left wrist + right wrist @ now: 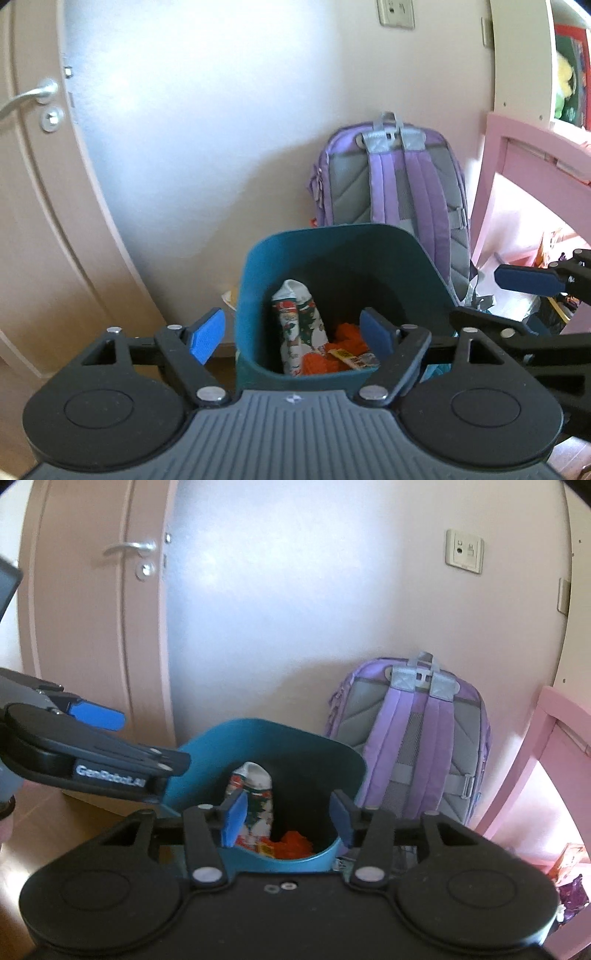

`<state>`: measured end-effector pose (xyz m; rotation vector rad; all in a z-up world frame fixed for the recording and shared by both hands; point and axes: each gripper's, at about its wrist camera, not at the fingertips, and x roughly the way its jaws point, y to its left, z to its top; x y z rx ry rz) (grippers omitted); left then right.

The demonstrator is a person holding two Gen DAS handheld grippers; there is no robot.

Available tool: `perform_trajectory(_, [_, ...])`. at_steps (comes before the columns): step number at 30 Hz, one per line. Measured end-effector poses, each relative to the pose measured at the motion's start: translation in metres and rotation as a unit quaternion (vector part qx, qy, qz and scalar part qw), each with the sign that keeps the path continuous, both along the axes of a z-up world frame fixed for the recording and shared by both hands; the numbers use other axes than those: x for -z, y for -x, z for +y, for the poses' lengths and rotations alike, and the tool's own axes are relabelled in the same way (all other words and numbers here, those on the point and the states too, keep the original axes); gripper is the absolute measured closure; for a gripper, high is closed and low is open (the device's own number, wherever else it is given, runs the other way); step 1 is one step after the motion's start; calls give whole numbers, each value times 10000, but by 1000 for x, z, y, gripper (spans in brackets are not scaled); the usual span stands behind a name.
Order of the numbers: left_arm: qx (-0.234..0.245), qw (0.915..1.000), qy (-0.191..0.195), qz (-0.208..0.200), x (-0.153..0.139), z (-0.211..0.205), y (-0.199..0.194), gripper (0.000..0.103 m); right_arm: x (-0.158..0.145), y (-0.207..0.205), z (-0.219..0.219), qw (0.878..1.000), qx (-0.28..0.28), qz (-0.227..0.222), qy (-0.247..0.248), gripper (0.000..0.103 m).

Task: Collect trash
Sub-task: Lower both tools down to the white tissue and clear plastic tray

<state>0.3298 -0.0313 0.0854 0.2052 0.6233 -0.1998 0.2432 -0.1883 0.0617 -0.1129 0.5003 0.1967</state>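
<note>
A teal bin (332, 251) stands on the floor by the wall. In it lie a printed white, green and red wrapper (299, 325), crumpled orange scraps (347, 336) and a small yellow wrapper (349, 355). My left gripper (291, 334) hovers open over the bin's near rim, holding nothing; its left finger is outside the bin wall. My right gripper (288, 819) is open and bare above the same bin (258, 738), over the wrapper (255, 797) and orange scraps (293, 843). Each view catches the other gripper's blue pad (524, 280) (98, 713) at its edge.
A purple and grey backpack (399, 184) (417, 738) leans on the wall right behind the bin. A closed door (40, 184) is at the left. A pink desk frame (491, 177) is on the right, with packets on the floor (569, 864) under it.
</note>
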Motion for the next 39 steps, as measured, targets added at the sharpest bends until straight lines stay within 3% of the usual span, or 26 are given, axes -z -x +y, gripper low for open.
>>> perform_trajectory(9, [-167,9995,184,-184,-21,46,55,21,-16,47,27,9989,-428,-120,-125,47])
perform_trajectory(22, [-653,9958,611,-194,2,124,114,18,6,82,91,9900,-1398,166,-128,45])
perform_trajectory(25, [-791,9946,629,-231,15,143,123,4,17,84,108,9875,-1556,241,-92,45])
perform_trajectory(29, [-962,9923,736,-262,35,171,131,3,38,77,132,9846,-1705,380,-33,45])
perform_trajectory(34, [-1245,9903,514,-339,76,205,128,1,77,59,170,9790,-1929,631,182,45])
perform_trajectory(39, [-1614,9851,592,37,139,249,110,1,122,26,208,9741,-1976,1070,257,45])
